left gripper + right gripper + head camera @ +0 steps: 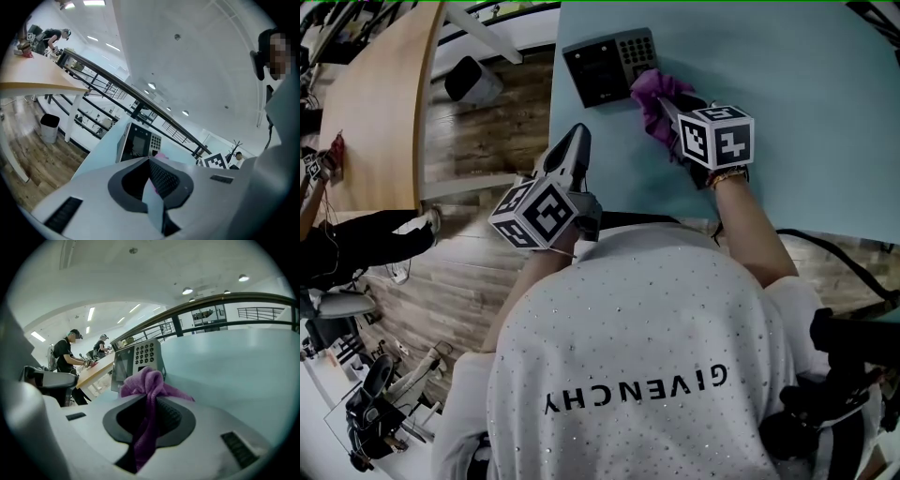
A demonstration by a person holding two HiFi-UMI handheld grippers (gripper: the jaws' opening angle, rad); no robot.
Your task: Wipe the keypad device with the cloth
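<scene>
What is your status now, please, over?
Right gripper shut on purple fabric cloth. Cloth at the keypad corner of the dark rectangular keypad device. Left gripper shut, empty, held aside. Nothing in the way.

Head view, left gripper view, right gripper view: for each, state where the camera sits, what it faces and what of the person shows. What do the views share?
Head view: on the person's head, facing steeply down at the table; shirt, left tool and right tool show.
Left gripper view: on the left tool, facing along its shut jaws toward the keypad device; shirt at right.
Right gripper view: on the right tool, facing the keypad device past the gripped cloth.
Shared: all show the keypad device.
</scene>
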